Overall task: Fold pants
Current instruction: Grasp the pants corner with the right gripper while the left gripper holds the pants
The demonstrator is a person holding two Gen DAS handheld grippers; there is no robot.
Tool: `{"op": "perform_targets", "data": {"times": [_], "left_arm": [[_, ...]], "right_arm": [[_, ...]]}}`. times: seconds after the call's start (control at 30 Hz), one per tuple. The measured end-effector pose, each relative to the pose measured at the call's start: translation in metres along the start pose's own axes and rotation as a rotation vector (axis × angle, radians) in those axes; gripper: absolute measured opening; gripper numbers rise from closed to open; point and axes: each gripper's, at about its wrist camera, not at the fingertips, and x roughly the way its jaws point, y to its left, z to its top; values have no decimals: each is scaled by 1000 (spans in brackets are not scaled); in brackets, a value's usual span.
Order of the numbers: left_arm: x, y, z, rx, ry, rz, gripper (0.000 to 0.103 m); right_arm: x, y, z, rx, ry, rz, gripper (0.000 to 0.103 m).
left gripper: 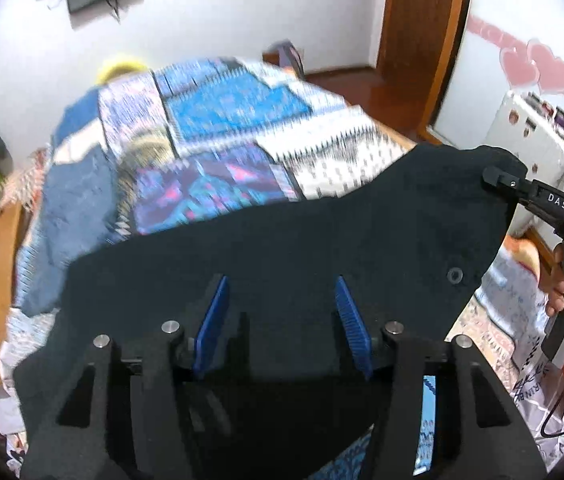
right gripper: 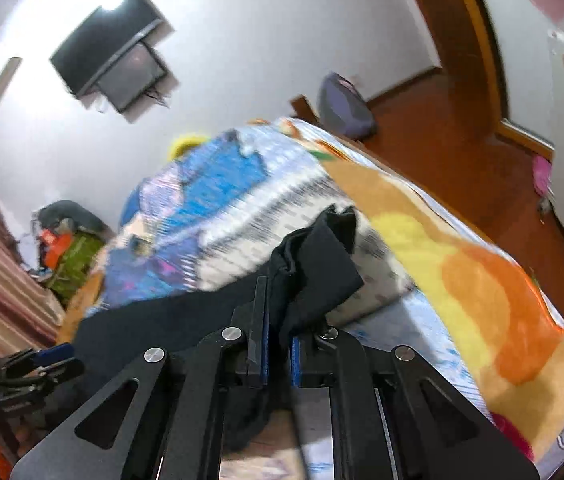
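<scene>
Right wrist: pants (right gripper: 314, 264) between hand-held gripper (right gripper: 277, 344) pads.

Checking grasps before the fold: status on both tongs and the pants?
Right tongs shut on the black pants, edge bunched and lifted. Left tongs open, blue pads apart with pants fabric between them. Patterned blanket beneath; nothing in the way.

Dark pants (left gripper: 282, 232) against a loud patchwork bed.

The soft cloth pants are plain navy-black with one small dark round button; the quilted bedspread (left gripper: 209, 128) mixes blue, white, purple and pink patches in zigzag prints. A fleece blanket (right gripper: 462, 264) shows orange, yellow and tan blotches. The left claw (left gripper: 282, 320) is black with ribbed blue pads (left gripper: 350, 320). The wall (right gripper: 261, 40) is white, the wooden floor (right gripper: 442, 128) reddish-brown.
</scene>
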Motion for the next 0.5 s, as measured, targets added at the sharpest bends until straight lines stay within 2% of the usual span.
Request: {"op": "perform_targets", "data": {"times": [0.1, 0.17, 0.4, 0.5], "left_arm": [[-29, 14, 3, -30, -67, 11, 58], [-50, 28, 3, -62, -117, 27, 66], [-103, 79, -11, -175, -232, 69, 73], [-121, 101, -22, -219, -271, 86, 75]], "right_arm": [[-5, 31, 8, -47, -19, 53, 7], [-7, 55, 12, -84, -31, 91, 7], [2, 126, 14, -187, -18, 208, 7], [16, 153, 5, -233, 9, 246, 7]]}}
